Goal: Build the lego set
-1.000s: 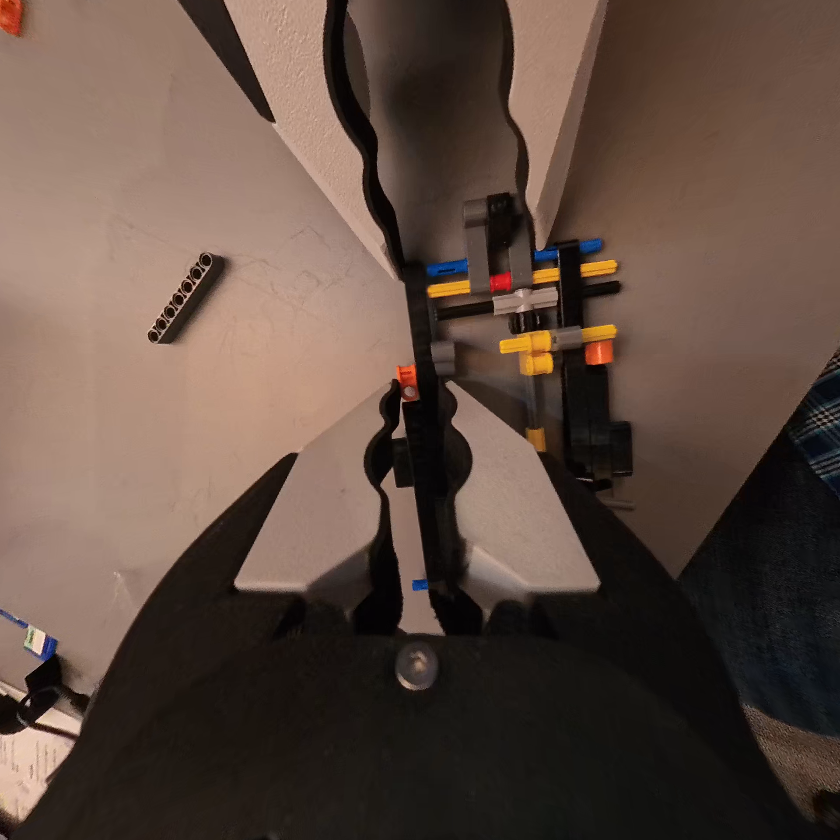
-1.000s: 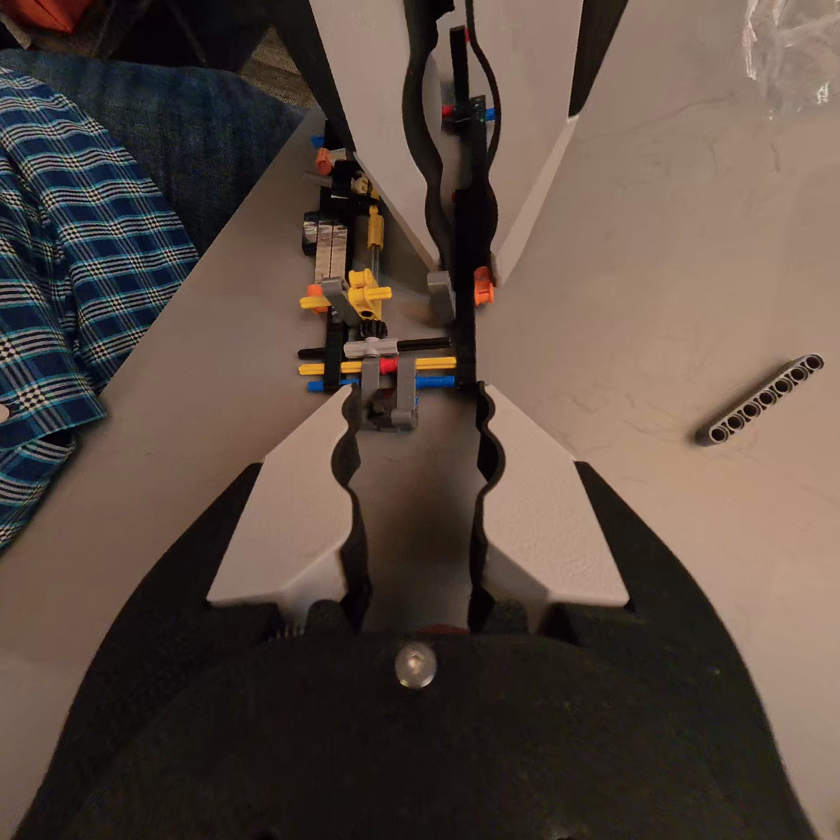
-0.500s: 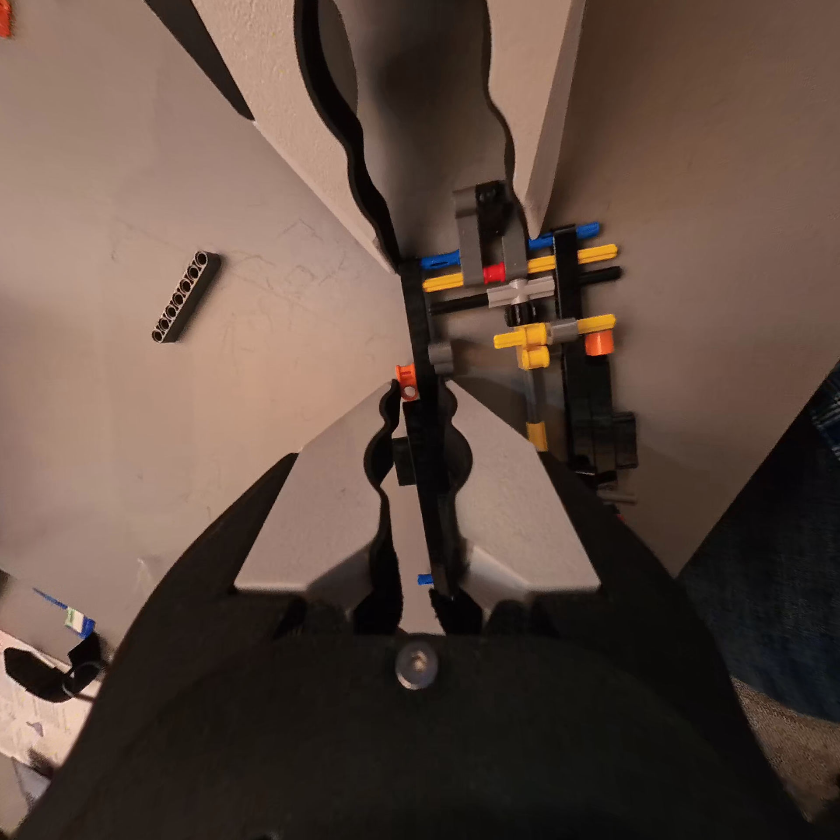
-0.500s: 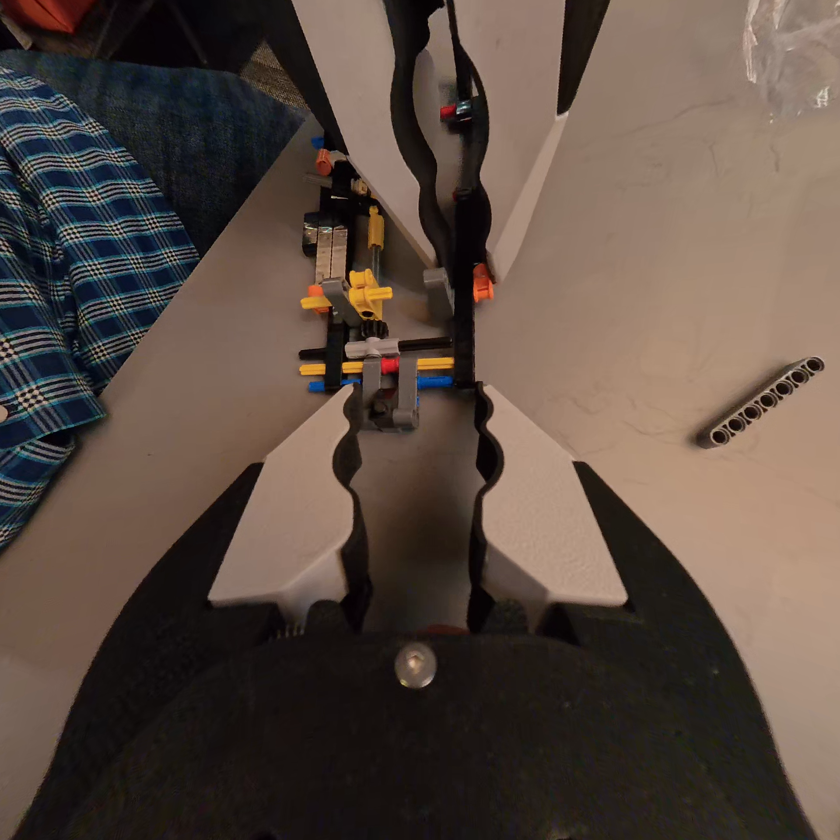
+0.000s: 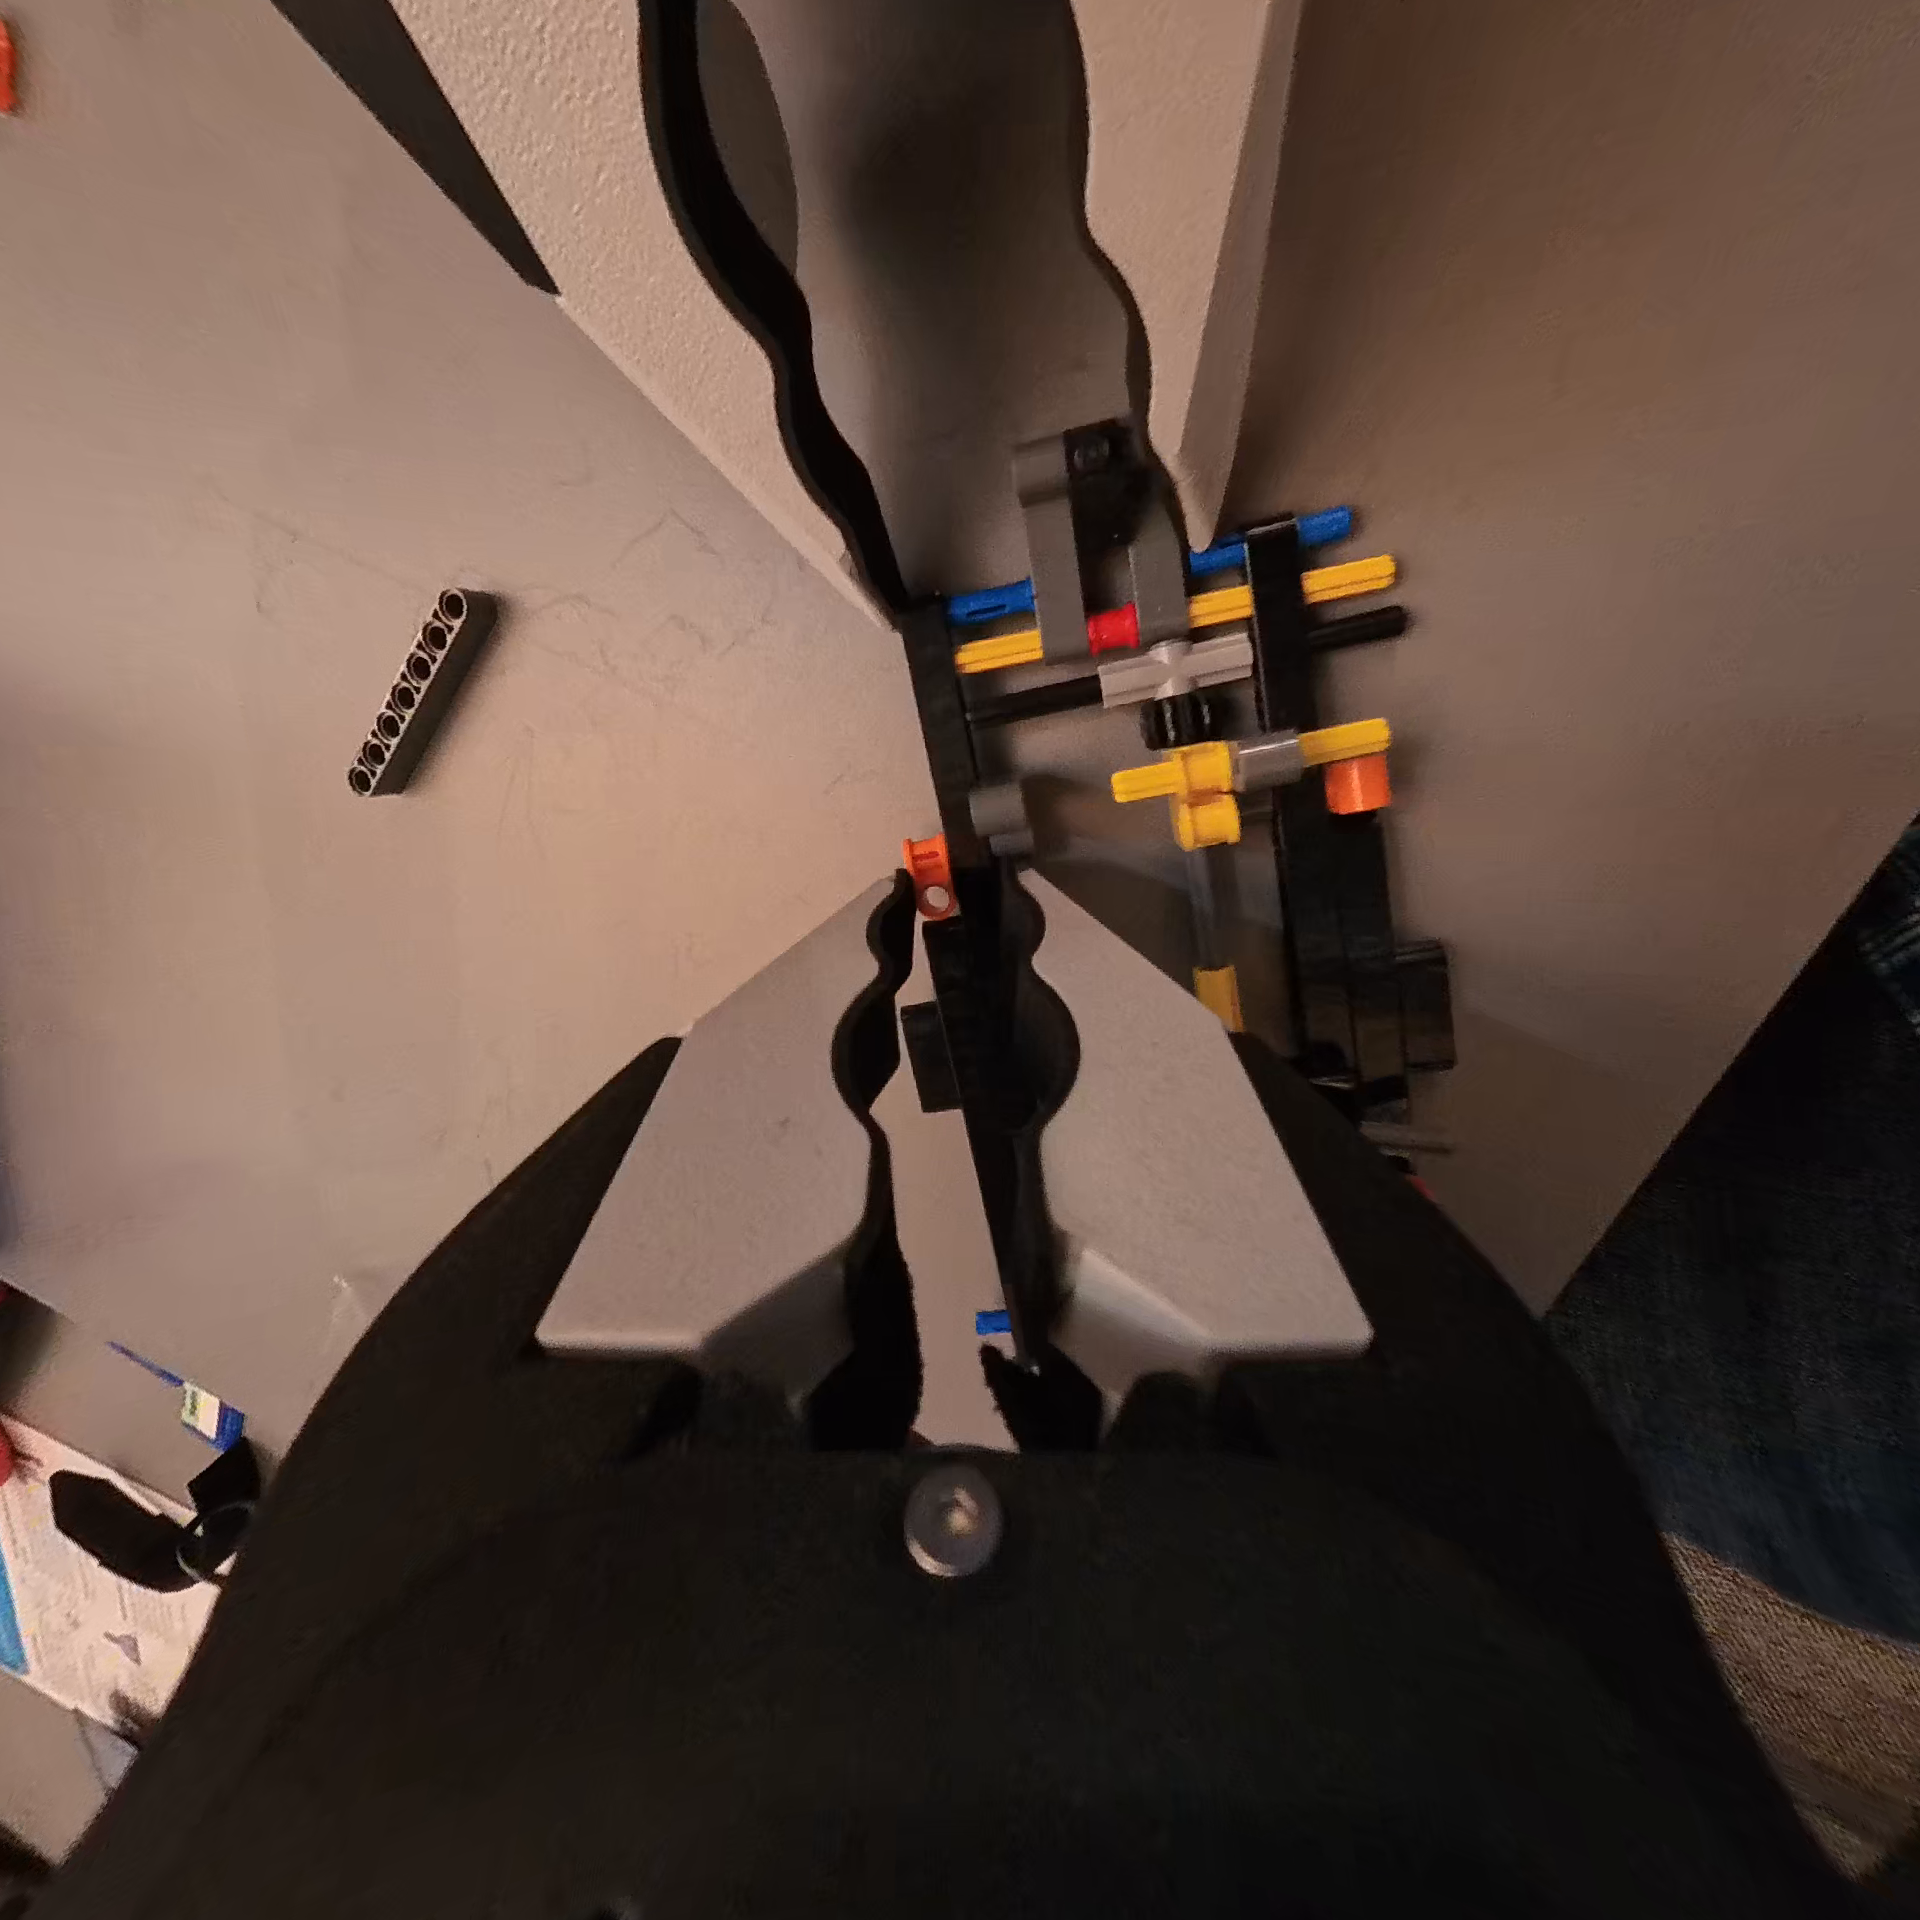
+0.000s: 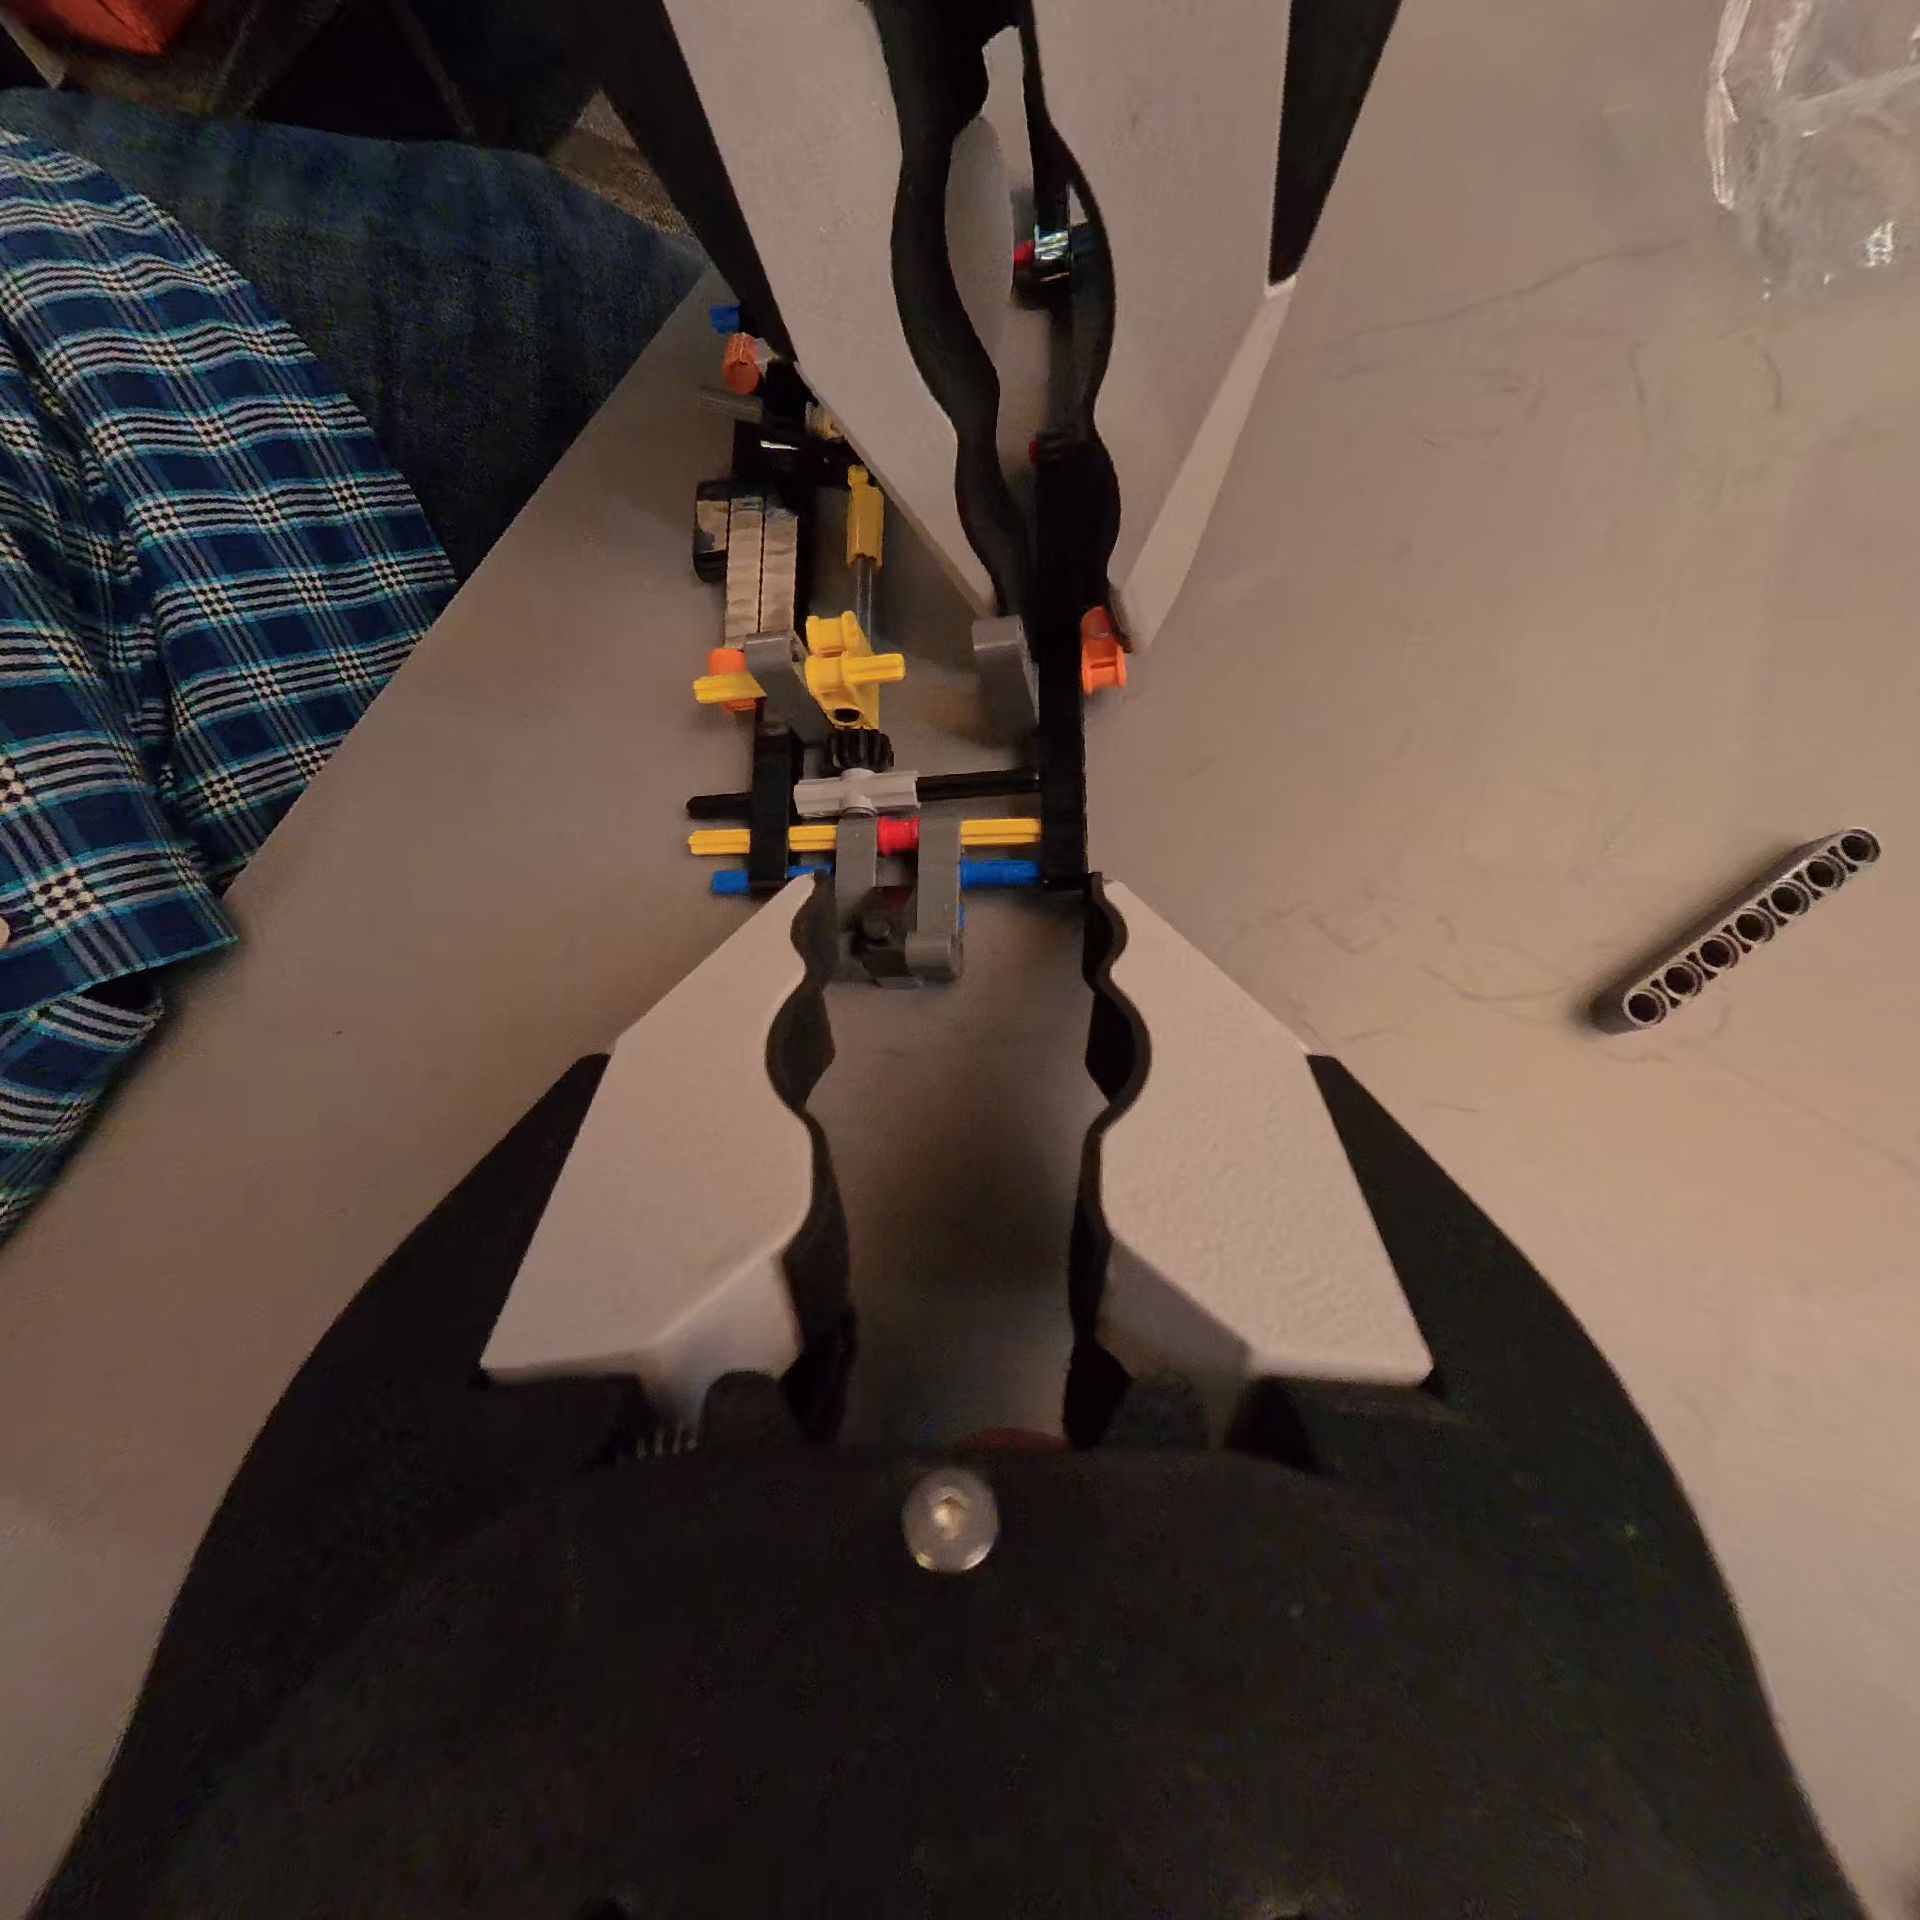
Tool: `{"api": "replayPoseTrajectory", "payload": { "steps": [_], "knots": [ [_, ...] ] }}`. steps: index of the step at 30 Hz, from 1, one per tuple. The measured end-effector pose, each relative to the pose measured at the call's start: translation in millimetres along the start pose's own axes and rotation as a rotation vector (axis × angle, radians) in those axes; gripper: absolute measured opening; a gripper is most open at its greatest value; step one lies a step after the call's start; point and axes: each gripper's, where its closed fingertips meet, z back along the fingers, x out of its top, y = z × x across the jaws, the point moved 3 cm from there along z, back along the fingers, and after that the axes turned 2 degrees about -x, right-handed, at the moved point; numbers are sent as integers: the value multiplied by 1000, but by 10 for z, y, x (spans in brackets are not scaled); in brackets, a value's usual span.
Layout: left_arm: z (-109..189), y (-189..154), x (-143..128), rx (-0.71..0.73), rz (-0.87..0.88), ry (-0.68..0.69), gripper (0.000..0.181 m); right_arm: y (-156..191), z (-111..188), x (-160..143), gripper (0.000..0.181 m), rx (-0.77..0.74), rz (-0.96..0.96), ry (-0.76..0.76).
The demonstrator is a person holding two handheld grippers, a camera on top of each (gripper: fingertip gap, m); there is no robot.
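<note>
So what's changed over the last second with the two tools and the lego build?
Very little. The left tool stays shut on the black side beam of the lego assembly, and the right tool stays open around its grey end. The view has only drifted slightly. The loose grey beam lies where it was on the table. Nothing was picked up or released.

No writing can be read anywhere. A printed paper sheet [image 5: 62, 1600] at the near left edge of the desk [image 5: 260, 416] and a small blue-and-green box [image 5: 208, 1413] beside it bear print too small and blurred to make out.
</note>
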Motion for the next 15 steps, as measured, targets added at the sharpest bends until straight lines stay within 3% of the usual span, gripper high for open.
{"api": "replayPoseTrajectory", "payload": {
  "steps": [15],
  "knots": [
    [-2, -19, 4, 48, -9, 2, 13, 11, -8, -10, 44, -17, 42, 5]
  ]
}}
